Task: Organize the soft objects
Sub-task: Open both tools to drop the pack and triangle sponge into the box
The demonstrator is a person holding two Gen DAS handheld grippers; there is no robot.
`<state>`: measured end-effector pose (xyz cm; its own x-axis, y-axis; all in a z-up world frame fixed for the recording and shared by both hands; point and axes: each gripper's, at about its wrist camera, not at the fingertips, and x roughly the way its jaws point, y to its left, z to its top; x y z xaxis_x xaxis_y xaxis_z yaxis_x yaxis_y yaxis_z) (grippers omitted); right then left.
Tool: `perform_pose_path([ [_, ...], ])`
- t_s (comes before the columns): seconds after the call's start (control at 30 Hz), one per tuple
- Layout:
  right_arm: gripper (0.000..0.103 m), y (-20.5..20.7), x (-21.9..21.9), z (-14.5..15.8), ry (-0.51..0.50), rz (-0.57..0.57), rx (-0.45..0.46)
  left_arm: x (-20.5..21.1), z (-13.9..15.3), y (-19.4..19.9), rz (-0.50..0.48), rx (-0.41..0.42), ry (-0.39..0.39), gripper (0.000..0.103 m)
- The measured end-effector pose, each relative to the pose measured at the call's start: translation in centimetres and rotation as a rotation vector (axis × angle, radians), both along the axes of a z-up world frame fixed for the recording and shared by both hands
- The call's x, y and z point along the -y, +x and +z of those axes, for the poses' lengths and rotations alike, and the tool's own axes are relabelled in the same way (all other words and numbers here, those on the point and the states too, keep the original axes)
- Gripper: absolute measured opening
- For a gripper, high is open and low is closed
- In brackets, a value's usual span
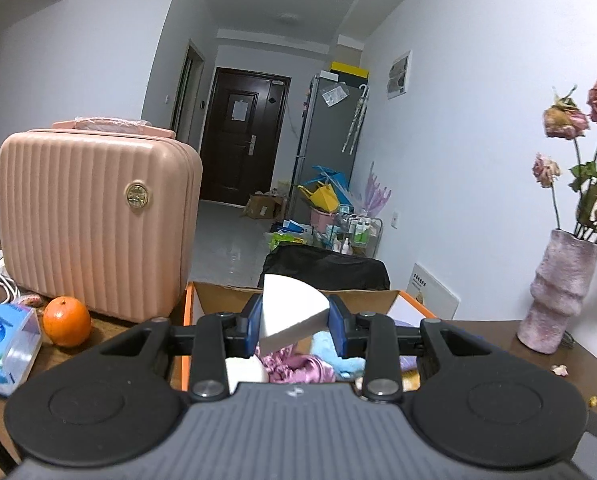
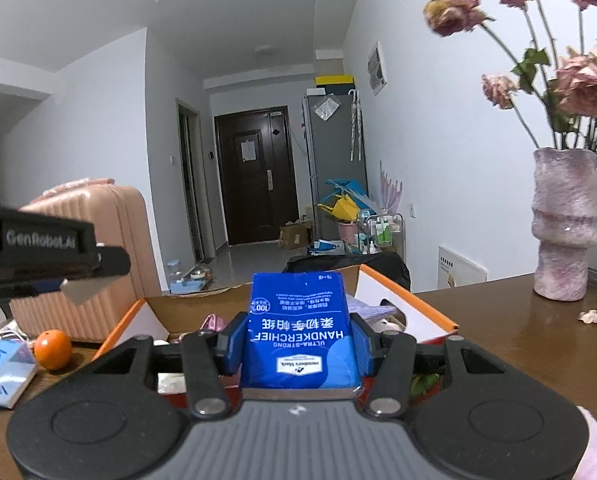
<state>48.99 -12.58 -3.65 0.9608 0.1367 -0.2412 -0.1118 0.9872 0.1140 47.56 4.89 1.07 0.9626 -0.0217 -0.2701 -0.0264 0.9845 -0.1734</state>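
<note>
The orange-edged cardboard box (image 1: 214,300) sits open on the brown table (image 1: 498,344), and everything here is told from that box. Far to the left of the box lies a blue and white tissue pack (image 1: 2,344) at the table's edge. Closer to the box, still on its left, sits a round orange (image 1: 66,322). Just behind the orange stands a pink ribbed case (image 1: 94,216), upright, right beside the box's left wall. Over the box hangs the left gripper (image 1: 296,326), and its blue jaws are squeezed tight on a white wedge-shaped sponge (image 1: 290,312), which sticks up between them above the box. Down inside the box lie soft things: something white (image 1: 244,372), a shiny purple cloth (image 1: 294,366) and a light blue cloth (image 1: 322,344). In the right wrist view, the right gripper (image 2: 298,346) is also at the near side of the box, and its jaws are pressed on a blue handkerchief pack (image 2: 300,332), which points forward over the open box. The left gripper shows in that view too, up at the left, with the white sponge tip poking out. To the right of the box, well apart from it on the table, stands a fuzzy pink vase (image 2: 564,224) with dried pink roses (image 2: 578,84). A fallen petal (image 2: 590,316) lies on the table between the box and the vase.
</note>
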Motion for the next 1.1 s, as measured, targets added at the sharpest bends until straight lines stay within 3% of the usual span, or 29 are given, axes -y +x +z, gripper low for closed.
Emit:
perform_pose_path([
  [0.4, 0.051, 5.3, -2.1, -0.7, -0.039, -0.023, 0.006, -1.1, -1.0, 5.4, 0.032, -0.039, -0.002, 0.035],
  [0.93, 0.052, 7.8, -3.4, -2.0, -0.090, -0.015, -0.008, -1.8, -3.1, 9.3, 0.023, -0.091, 0.013, 0.037],
  [1.0, 0.054, 7.6, -3.4, -2.0, -0.093, -0.025, -0.001, -1.9, -3.0, 9.2, 0.024, -0.088, 0.014, 0.043],
  [1.03, 0.056, 7.5, -3.4, -2.0, -0.094, -0.025, 0.002, -1.8, -3.0, 9.1, 0.028, -0.084, 0.019, 0.053],
  [1.1, 0.070, 7.3, -3.4, -2.1, -0.096, -0.032, 0.007, -1.7, -2.9, 9.2, 0.049, -0.078, 0.030, 0.070],
])
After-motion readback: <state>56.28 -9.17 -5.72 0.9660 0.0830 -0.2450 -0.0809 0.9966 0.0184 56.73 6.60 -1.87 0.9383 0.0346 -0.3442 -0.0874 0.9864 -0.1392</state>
